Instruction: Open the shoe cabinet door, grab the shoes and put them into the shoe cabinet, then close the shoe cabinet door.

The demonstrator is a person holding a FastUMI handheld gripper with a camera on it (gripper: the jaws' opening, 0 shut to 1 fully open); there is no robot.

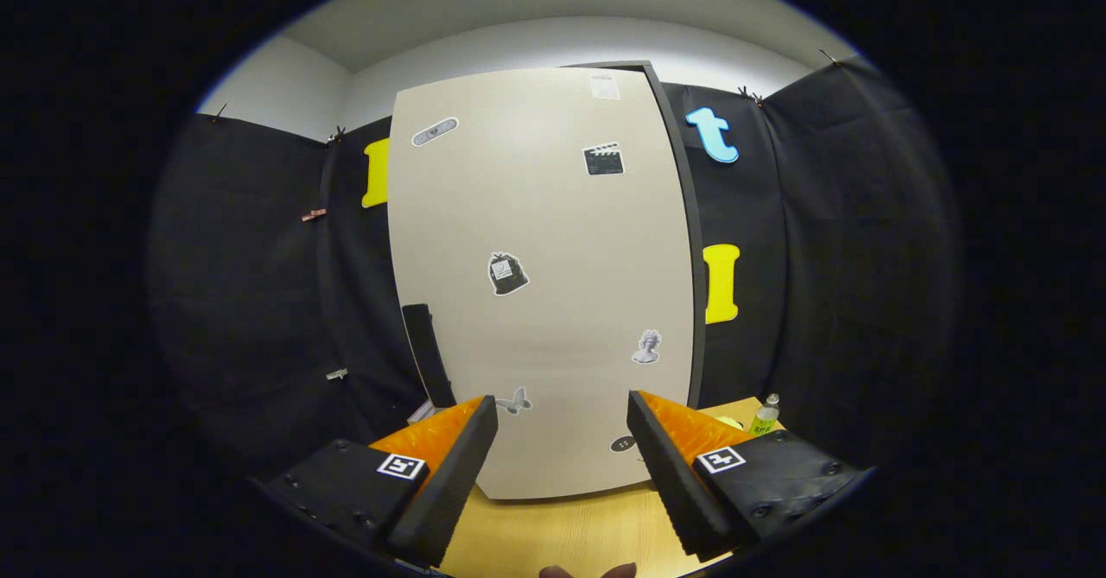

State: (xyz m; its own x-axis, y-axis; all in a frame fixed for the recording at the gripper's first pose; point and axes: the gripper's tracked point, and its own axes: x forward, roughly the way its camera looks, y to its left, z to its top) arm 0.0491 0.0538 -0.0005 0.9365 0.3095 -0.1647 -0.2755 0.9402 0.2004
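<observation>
Gripper view showed the shoe cabinet door standing shut, directly ahead of the gripper and beyond its fingertips. The fingers were spread wide and held nothing. The door stood upright on the wooden worktop, its long axis vertical. A dark handle sat at the door's left edge, ahead of the left finger and nearer to it than to the right. A small bottle stood on the worktop right of the door. No shoes were seen. A shut door fitted either an early or a closing stage.
</observation>
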